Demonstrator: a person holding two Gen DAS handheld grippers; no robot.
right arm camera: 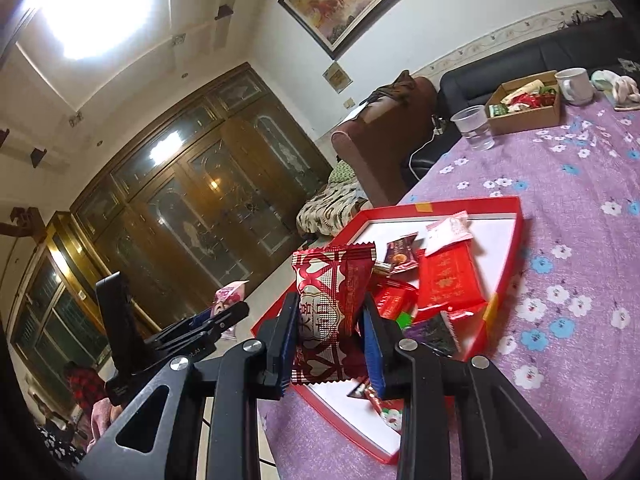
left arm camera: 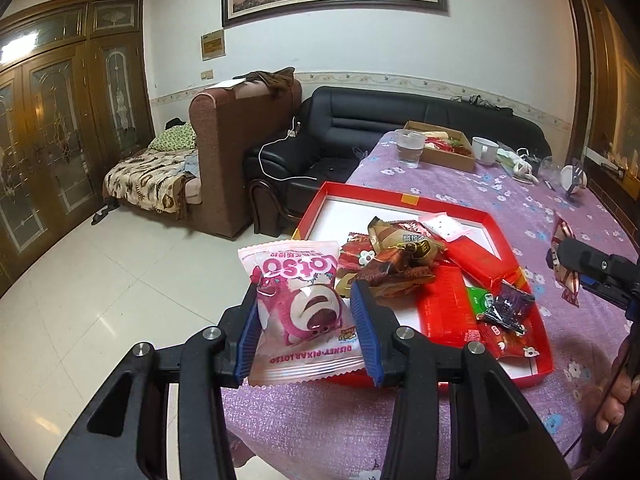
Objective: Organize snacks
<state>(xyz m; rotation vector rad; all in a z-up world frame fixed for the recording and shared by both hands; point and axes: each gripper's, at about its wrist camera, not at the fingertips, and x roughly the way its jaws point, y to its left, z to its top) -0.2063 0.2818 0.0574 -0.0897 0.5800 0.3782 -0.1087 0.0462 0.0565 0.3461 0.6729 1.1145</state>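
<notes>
Holding: both grippers each carried one snack, lifted near the tray's near edge.
Left gripper [left arm camera: 306, 312]: pinching pink packet [left arm camera: 300, 304] across its width; packet's long axis ran along the fingers, print upside down to camera.
Right gripper [right arm camera: 332, 344]: clamped on red packet [right arm camera: 334, 312], upright between the pads, long axis along the fingers.
Tray [left arm camera: 404, 196]: red rim, white floor, straight ahead of and below both grippers, on the purple floral cloth [left arm camera: 520, 200].
Key relation: tray's bare white floor lay at its far end, ahead of both grippers; loose snack pile [left arm camera: 420, 272] filled the near end, just beyond the left fingertips.
Nearer hand: left, judged; its packet hung at the near-left corner, overlapping the rim from this view.
Pink packet look: puffy, glossy, cartoon bear, crimped ends.
Red packet look: dark red with white lattice and heart print, foil sheen, crimped top.
Next move, judged: lower each packet into the tray, likely past the pile.
Brown box [left arm camera: 444, 148]: far off, beside a clear cup [left arm camera: 409, 148].
</notes>
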